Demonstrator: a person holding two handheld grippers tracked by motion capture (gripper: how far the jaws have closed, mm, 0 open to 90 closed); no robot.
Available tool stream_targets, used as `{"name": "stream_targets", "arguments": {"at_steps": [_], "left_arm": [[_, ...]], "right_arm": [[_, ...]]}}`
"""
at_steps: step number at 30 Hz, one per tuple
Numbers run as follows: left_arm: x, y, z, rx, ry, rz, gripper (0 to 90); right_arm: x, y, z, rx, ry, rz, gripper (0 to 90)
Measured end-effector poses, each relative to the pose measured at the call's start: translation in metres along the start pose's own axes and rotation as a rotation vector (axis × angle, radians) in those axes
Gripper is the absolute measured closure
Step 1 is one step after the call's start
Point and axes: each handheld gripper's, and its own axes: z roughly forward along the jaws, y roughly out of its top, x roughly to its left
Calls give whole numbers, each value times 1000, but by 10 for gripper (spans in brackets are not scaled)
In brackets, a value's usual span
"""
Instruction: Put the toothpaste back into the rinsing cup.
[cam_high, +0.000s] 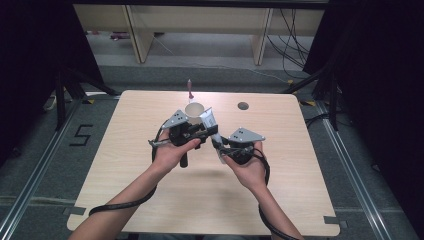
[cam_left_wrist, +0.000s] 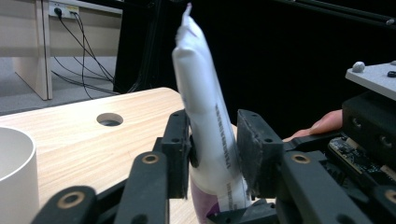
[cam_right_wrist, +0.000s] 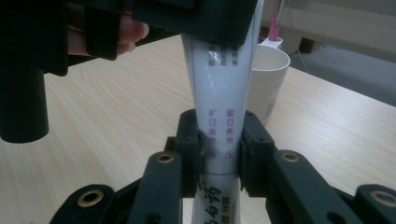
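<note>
A person sits at a light wood table (cam_high: 150, 190), holding a two-jaw gripper in each hand. Both grippers meet near the table's middle over one white tube (cam_high: 210, 122) w/ purple print – likely toothpaste.

Right gripper (cam_right_wrist: 218, 144): its jaws are clamped on the tube's lower body, pads pressing both sides, just above the purple end. Left gripper (cam_left_wrist: 212, 149): its jaws straddle the tube higher up; one pad touches the tube, the other stands a little off it, so it looks not quite clamped yet. The tube stands roughly upright, crimped end up, lifted off the table.

A white cup (cam_high: 194, 109) stands just beyond the grippers, w/ a pink toothbrush (cam_high: 189, 88) behind it at the far edge. A round cable hole (cam_high: 243, 106) sits to the right.

Risks, as a judgement: the tube is soft and slick – squeezing from two grips could buckle it or force paste out. If the right lets go before the left pads bite, the tube could slip and drop. The cup is near, so a swing forward could knock it over.
</note>
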Motion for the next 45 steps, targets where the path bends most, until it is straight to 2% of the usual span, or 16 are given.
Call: {"name": "stream_targets", "arguments": {"at_steps": [2, 4, 8, 10, 12, 13, 14, 15, 16, 18, 21, 22, 26, 28, 38, 45], "left_arm": [[-2, 1, 0, 1, 4, 15, 684], [-3, 3, 0, 7, 8, 39, 703], [-7, 7, -1, 9, 16, 62, 734], [-8, 10, -1, 12, 20, 74, 746], [-10, 12, -1, 15, 22, 93, 754], [-11, 13, -1, 15, 23, 97, 758], [-11, 14, -1, 16, 24, 99, 761], [-12, 15, -1, 14, 26, 100, 764], [-12, 15, -1, 16, 25, 106, 767], [-13, 16, 0, 17, 25, 115, 772], [-12, 17, 1, 22, 43, 147, 775], [-12, 18, 1, 21, 47, 150, 776], [-9, 21, -1, 7, 50, 145, 777], [-8, 24, -3, 3, 57, 148, 777], [0, 35, -10, -23, 79, 169, 777], [5, 42, -14, -35, 99, 173, 777]], "right_arm": [[-1, 1, 1, -11, -6, -23, 723], [1, 2, 1, 4, -2, 2, 718], [3, 4, 3, -7, 2, 4, 704], [2, 6, 2, -12, -16, -22, 698], [3, 7, 1, 5, -8, 5, 690], [2, 8, 3, -15, -11, -22, 685], [3, 9, 2, -6, -8, -5, 680], [2, 10, 3, -15, 2, -17, 675], [1, 11, 1, -14, -20, -30, 665], [2, 12, 2, -13, -14, -26, 647], [0, 12, 1, -16, -20, -47, 585], [1, 12, 0, -13, -14, -27, 562], [-1, 10, 0, 2, -33, -48, 487], [0, 8, -1, 13, -24, -36, 466], [-5, -4, -10, -15, -17, -50, 413], [-12, -16, -21, -30, -32, -16, 403]]}}
